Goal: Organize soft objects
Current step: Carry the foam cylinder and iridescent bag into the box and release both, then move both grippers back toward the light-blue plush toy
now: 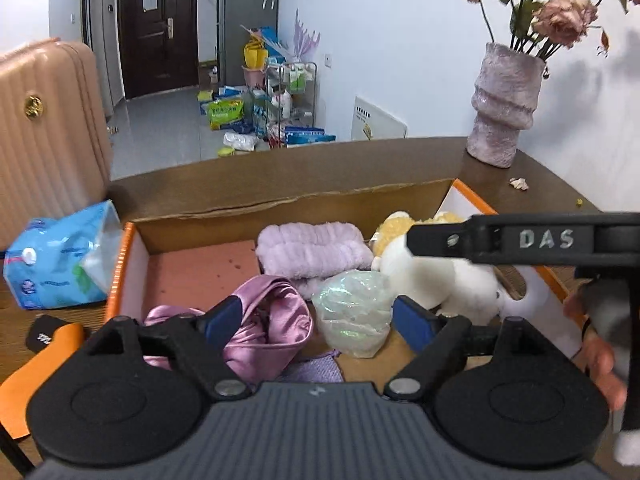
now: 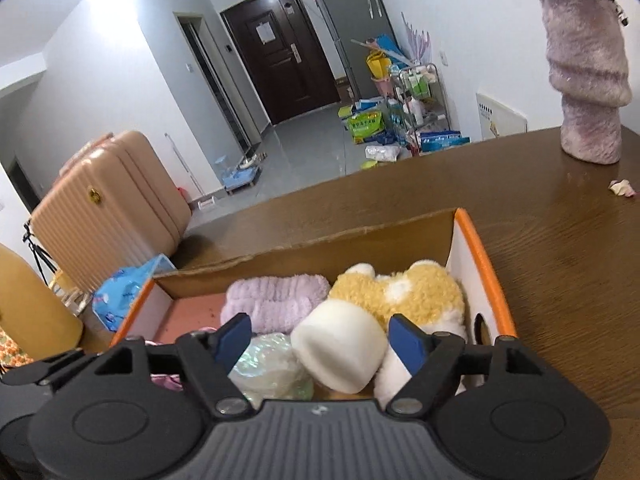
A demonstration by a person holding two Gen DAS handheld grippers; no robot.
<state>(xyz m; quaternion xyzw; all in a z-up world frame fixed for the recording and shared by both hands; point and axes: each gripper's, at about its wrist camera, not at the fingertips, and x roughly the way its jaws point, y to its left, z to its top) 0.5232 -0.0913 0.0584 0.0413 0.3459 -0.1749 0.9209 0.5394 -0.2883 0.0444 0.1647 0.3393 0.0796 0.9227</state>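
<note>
An orange-rimmed cardboard box (image 1: 127, 240) on the wooden table holds soft things: a lilac fluffy towel (image 1: 312, 250), a pink satin cloth (image 1: 272, 320), a shiny iridescent pouch (image 1: 354, 310) and a white and yellow plush toy (image 1: 444, 276). My left gripper (image 1: 320, 320) is open and empty, just above the satin cloth and pouch. My right gripper (image 2: 320, 340) is open over the box (image 2: 484, 264), its fingers on either side of the plush toy's white part (image 2: 340, 352); whether they touch it I cannot tell. The towel (image 2: 272, 300) and pouch (image 2: 272, 368) also show there.
A fuzzy lilac vase (image 1: 504, 108) with dried flowers stands at the table's back right. A blue tissue pack (image 1: 60, 260) lies left of the box, a pink suitcase (image 1: 44, 132) behind it. An orange and black object (image 1: 36, 364) lies at front left.
</note>
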